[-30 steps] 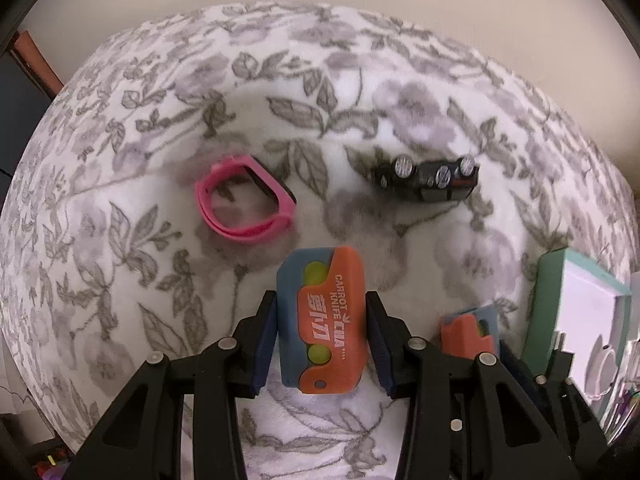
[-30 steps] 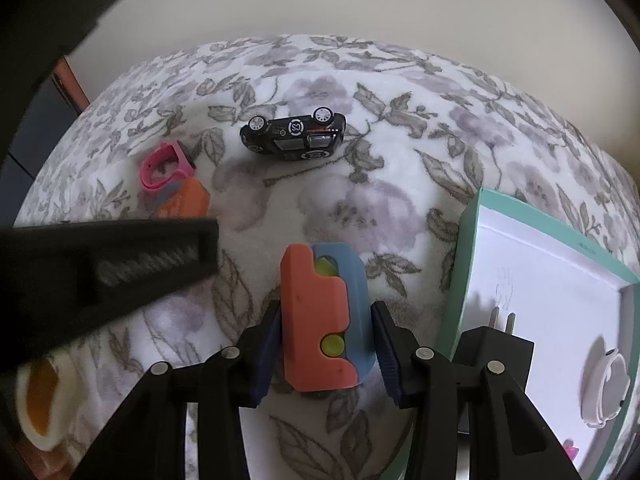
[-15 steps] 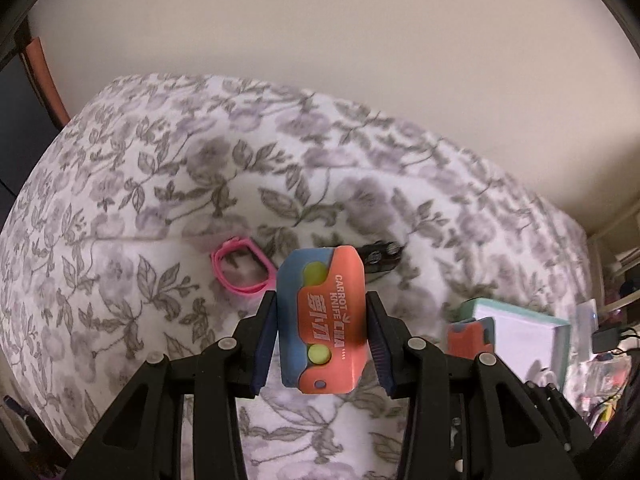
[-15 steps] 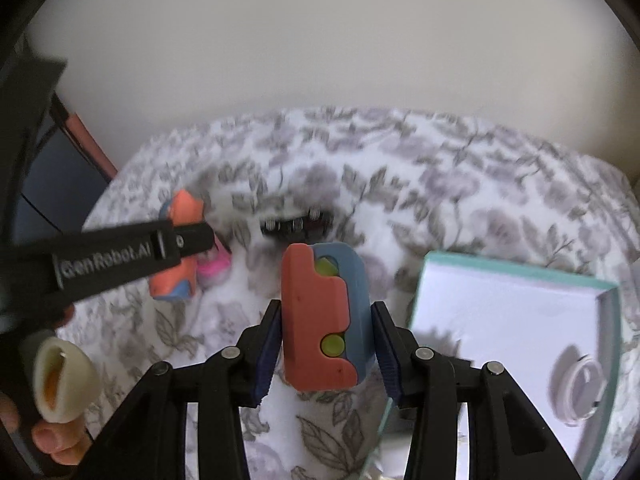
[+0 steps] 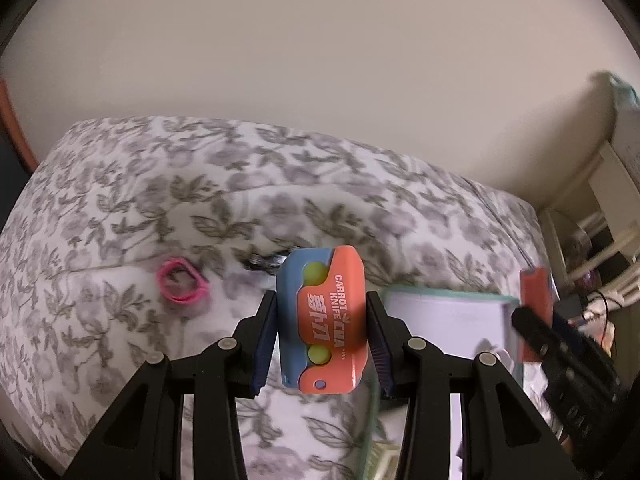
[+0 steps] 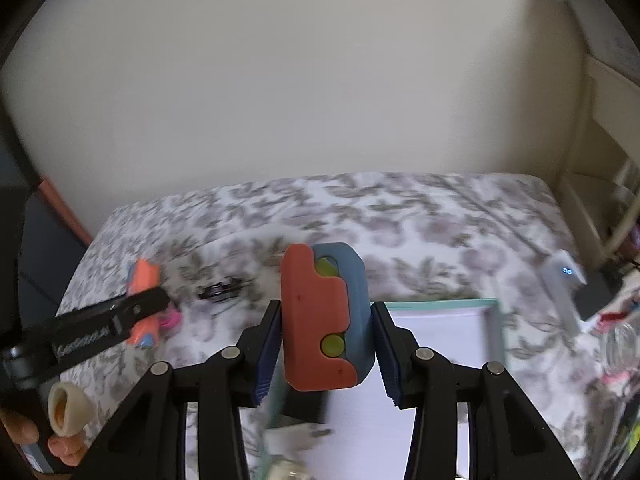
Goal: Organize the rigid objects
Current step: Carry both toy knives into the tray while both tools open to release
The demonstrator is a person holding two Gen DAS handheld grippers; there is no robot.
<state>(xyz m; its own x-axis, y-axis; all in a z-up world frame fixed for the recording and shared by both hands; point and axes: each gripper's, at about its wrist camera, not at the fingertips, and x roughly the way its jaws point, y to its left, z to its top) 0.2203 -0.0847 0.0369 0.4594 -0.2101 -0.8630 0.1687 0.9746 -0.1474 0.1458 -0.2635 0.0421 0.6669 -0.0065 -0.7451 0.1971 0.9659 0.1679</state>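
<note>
My left gripper (image 5: 320, 328) is shut on an orange and blue carrot knife toy (image 5: 324, 320), held high above the floral bed. My right gripper (image 6: 326, 334) is shut on a second orange and blue carrot knife toy (image 6: 326, 320), held above the near left edge of a teal-rimmed white box (image 6: 494, 308). The box also shows in the left wrist view (image 5: 448, 298). A pink wristband (image 5: 182, 286) and a black toy car (image 6: 220, 290) lie on the bed. The left gripper with its toy shows in the right wrist view (image 6: 142, 304).
The floral bedspread (image 5: 120, 220) covers the bed against a cream wall. A shelf and cables stand at the right (image 5: 592, 280). A white device (image 6: 564, 280) lies right of the box. Small objects lie at the box's near edge (image 6: 288, 440).
Both grippers have risen and tilted up with their toys and shifted right, so the bed looks farther away. The right gripper now hangs over the box's edge.
</note>
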